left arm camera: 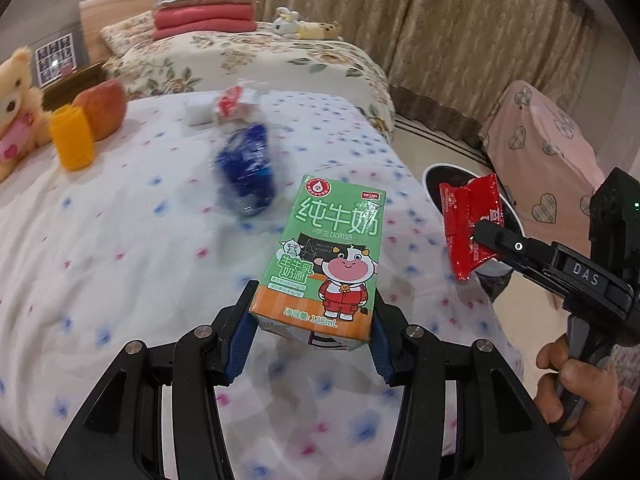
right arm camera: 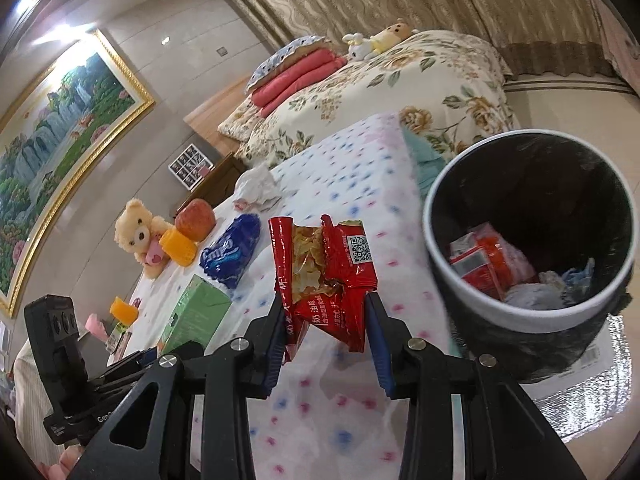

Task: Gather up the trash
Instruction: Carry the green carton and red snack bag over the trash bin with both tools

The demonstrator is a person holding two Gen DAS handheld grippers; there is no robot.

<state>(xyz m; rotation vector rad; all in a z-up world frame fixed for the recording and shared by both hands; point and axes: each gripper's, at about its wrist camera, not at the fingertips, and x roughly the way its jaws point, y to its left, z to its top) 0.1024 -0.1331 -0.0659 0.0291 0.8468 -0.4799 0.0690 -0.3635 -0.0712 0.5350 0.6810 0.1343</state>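
Note:
My left gripper (left arm camera: 314, 322) is shut on a green milk carton (left arm camera: 332, 252), held above the dotted bedspread (left arm camera: 120, 240). My right gripper (right arm camera: 326, 332) is shut on a torn red snack wrapper (right arm camera: 326, 268), just left of the black-lined trash bin (right arm camera: 480, 312), which holds red packaging and tissues. In the left wrist view the same wrapper (left arm camera: 470, 222) hangs in front of the bin (left arm camera: 436, 172) at the bed's right edge. A crumpled blue wrapper (left arm camera: 246, 168) and a white tissue wad (left arm camera: 224, 108) lie on the bed. From the right wrist view the carton (right arm camera: 196, 312) shows at lower left.
A teddy bear (left arm camera: 16, 112), an orange cup (left arm camera: 72, 140) and an apple-shaped toy (left arm camera: 106, 106) sit at the bed's left. A floral bed (left arm camera: 256, 56) stands behind. A pink heart-patterned cover (left arm camera: 548, 148) is beyond the bin. A hand (left arm camera: 576, 384) grips the right tool.

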